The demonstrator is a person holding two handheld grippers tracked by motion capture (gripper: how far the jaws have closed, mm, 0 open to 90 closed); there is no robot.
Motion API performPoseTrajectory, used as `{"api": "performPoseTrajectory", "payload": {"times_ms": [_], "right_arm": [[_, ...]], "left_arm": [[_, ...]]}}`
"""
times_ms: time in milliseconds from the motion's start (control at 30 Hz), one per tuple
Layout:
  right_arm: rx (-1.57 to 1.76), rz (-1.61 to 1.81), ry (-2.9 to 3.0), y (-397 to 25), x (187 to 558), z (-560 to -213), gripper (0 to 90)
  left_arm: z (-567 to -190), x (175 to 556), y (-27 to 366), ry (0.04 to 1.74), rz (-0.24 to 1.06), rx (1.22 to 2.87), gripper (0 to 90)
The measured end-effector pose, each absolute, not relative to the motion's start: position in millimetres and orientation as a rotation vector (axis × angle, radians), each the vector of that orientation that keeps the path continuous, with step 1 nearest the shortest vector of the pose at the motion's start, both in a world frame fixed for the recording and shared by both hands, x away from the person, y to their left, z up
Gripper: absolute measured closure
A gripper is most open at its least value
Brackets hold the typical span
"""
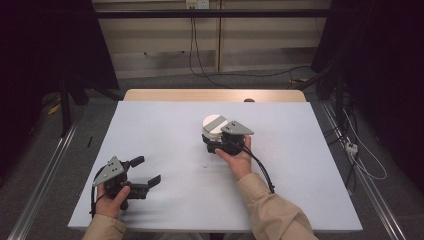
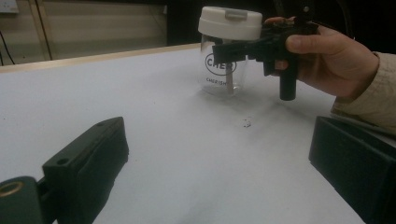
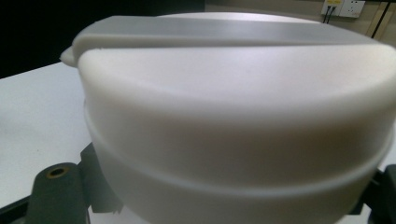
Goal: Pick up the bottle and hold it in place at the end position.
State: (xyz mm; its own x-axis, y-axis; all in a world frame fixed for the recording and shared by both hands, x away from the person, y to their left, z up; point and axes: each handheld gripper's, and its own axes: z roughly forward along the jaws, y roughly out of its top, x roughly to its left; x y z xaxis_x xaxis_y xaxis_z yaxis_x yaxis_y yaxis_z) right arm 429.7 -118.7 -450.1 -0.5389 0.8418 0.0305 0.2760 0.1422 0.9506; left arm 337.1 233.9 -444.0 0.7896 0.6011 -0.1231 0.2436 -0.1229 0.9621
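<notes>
Work on the table [image 1: 165, 130] is reading, from left to right, as a grasp nearly or just made. At the near left corner we are resting our left hand [image 1: 112, 200] on the pale sheet with the left gripper [image 1: 147, 172] lying low, its two black jaws spread wide apart and holding nothing; in the left gripper view those jaws are framing bare tabletop, with a few dark crumbs [image 2: 246, 123] lying ahead of them. Moving right, towards the middle of the table, the jar [image 1: 214, 131] is standing upright on the sheet: clear glass with dark lettering and a thick white lid [image 2: 229, 22] carrying a grey tab. Our right hand [image 1: 237, 157] is pressing the right gripper [image 1: 216, 142] against it just under the lid, with one jaw seen lying across the glass in the left gripper view. In the right gripper view the lid is looming between the jaw bases, so the jaws are sitting to either side of the jar, yet we cannot tell whether they are already clamped or only closing in. We are judging the reach as done, while the jar is resting on the table with its lid on, so any lifting, moving or opening is left to do.
</notes>
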Motion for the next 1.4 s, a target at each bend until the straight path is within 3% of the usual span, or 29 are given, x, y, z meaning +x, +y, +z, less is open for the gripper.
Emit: {"api": "performPoseTrajectory", "payload": {"times_ms": [1400], "right_arm": [[1.038,1.398,1.921,-112.9,431.4,-458.4,18.2]], "left_arm": [[-445.3,338.2,233.3,0.668,0.341,1.711,4.3]]}}
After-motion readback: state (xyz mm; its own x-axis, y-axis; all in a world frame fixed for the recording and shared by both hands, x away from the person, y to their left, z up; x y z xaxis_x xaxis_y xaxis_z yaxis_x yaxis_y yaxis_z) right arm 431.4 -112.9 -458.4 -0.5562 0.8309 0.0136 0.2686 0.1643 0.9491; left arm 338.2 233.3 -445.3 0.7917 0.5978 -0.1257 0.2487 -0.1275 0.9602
